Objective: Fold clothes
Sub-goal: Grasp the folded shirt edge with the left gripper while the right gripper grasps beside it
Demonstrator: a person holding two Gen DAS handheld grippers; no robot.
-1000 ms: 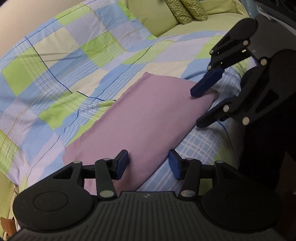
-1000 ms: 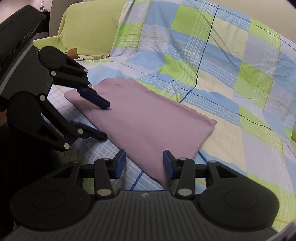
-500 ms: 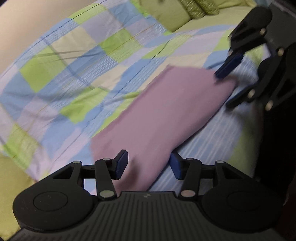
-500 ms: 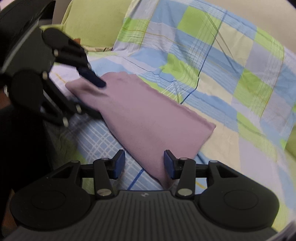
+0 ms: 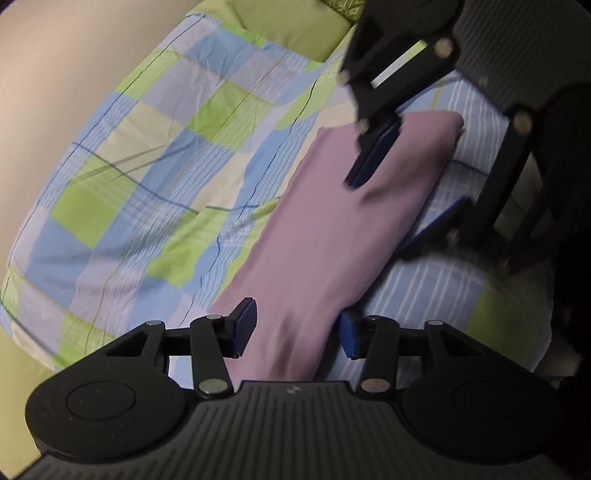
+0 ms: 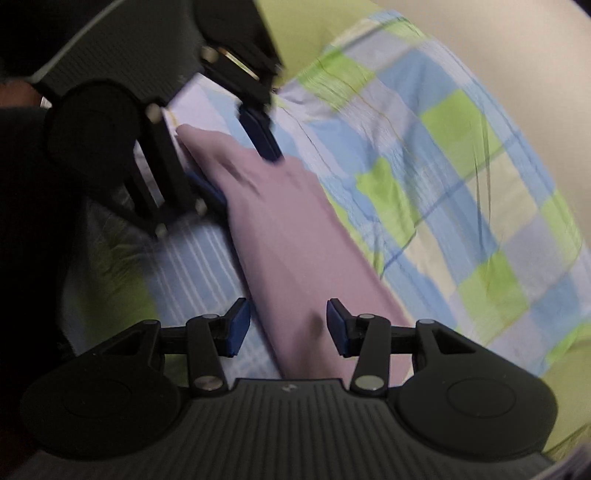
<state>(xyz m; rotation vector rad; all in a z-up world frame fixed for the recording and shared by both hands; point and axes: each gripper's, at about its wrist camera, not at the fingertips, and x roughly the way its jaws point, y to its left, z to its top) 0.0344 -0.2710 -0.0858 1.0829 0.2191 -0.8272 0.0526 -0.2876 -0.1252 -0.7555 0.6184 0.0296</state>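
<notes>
A folded pink cloth (image 5: pixel 332 229) (image 6: pixel 295 229) lies as a long strip on the checked bedsheet (image 5: pixel 147 177) (image 6: pixel 461 184). My left gripper (image 5: pixel 297 332) is open, its blue pads either side of the cloth's near end. In the same view my right gripper (image 5: pixel 402 192) is open over the far end, one pad above the cloth and one at its edge. Seen from the right wrist, my right gripper (image 6: pixel 288 325) straddles its own end of the cloth, while my left gripper (image 6: pixel 236 162) stands open at the other end. Both views are motion-blurred.
The bed's front edge runs beside the cloth, with a person's dark clothing (image 5: pixel 569 221) (image 6: pixel 22 221) close against it. A green pillow (image 5: pixel 295 26) sits at the head of the bed. A beige wall (image 5: pixel 55 74) lies beyond the sheet.
Both grippers have come down and closer to the cloth's two ends, tilting as they moved. The cloth now runs between each gripper's open fingers. It still lies on the bed.
</notes>
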